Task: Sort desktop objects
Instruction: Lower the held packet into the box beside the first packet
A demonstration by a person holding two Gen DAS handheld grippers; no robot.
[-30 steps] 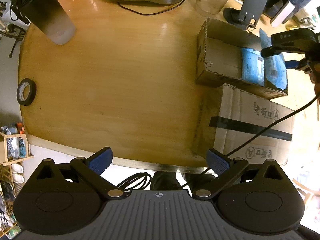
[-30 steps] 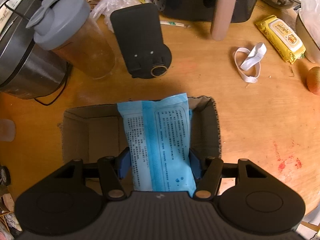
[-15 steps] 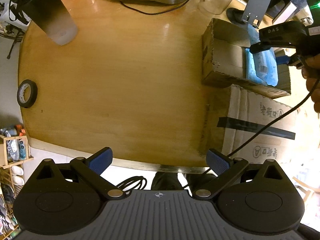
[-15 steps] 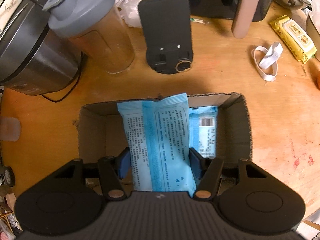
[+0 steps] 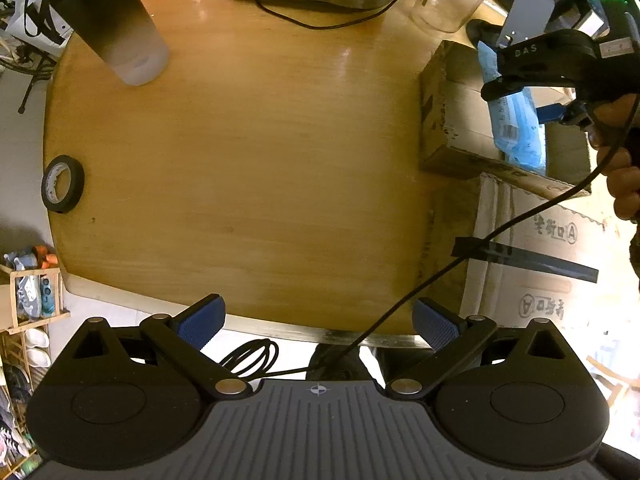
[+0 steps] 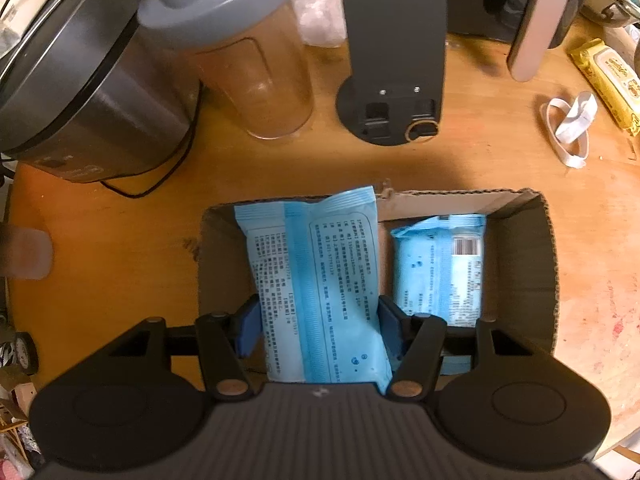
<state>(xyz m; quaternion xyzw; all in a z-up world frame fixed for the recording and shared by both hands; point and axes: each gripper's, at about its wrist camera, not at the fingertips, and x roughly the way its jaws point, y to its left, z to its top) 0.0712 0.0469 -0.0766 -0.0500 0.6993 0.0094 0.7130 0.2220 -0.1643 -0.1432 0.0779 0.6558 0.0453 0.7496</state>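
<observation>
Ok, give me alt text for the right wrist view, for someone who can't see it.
The right gripper clamps a blue packet over the left side of an open cardboard box, where a second blue packet already lies on the right. Beyond the box on the wooden table stand a lidded shaker cup, a cooker and a black stand.

**Right gripper shifted over box**

Right gripper (image 6: pixel 318 330), carrying the light-blue printed wipes packet (image 6: pixel 316 280), has moved leftward across the open brown cardboard box (image 6: pixel 548 248). A second light-blue packet with barcode (image 6: pixel 440 268) on the box floor, hidden a second ago, is now exposed beside it.
</observation>
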